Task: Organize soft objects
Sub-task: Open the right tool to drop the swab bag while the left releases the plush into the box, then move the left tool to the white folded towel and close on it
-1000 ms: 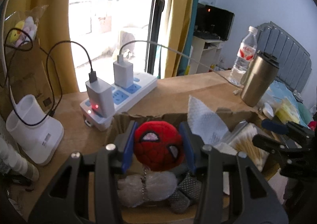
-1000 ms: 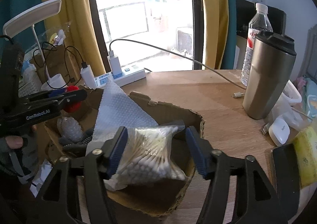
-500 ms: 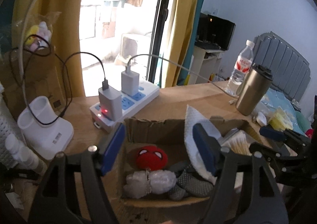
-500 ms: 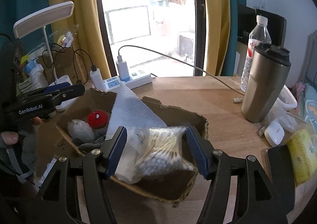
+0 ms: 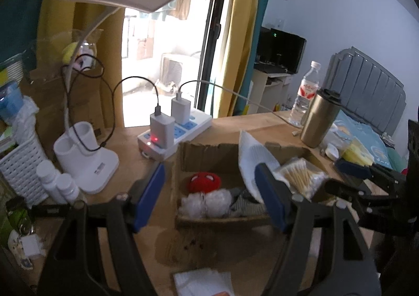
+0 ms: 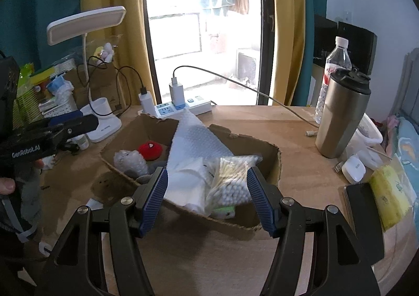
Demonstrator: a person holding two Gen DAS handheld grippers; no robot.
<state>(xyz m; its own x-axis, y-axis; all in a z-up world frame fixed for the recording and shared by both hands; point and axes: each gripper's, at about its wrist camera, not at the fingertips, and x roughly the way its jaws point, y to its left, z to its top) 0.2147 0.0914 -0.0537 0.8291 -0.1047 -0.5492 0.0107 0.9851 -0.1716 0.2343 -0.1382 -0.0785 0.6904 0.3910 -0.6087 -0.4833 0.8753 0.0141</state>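
A torn cardboard box (image 6: 275, 162) (image 5: 199, 154) on the wooden table holds the soft things. In it lie a red spider-face plush (image 5: 205, 182) (image 6: 149, 150), a bubble-wrap bundle (image 5: 207, 203) (image 6: 131, 162), a white paper towel (image 6: 196, 144) (image 5: 255, 162) and a bag of cotton swabs (image 6: 230, 178) (image 5: 301, 178). My left gripper (image 5: 209, 199) hangs open above the box's near left side, with nothing between its pads. My right gripper (image 6: 208, 199) is open too, just short of the swab bag and not touching it.
A power strip (image 5: 180, 133) with chargers and cables sits behind the box, and a white lamp base (image 5: 83, 162) stands to its left. A steel tumbler (image 6: 343, 115) and water bottle (image 6: 335, 71) stand at the right, near a phone (image 6: 358, 204) and an earbud case (image 6: 353, 167).
My left gripper opened and let go of the red plush, which now lies in the box. Both grippers drew back and up from the box.
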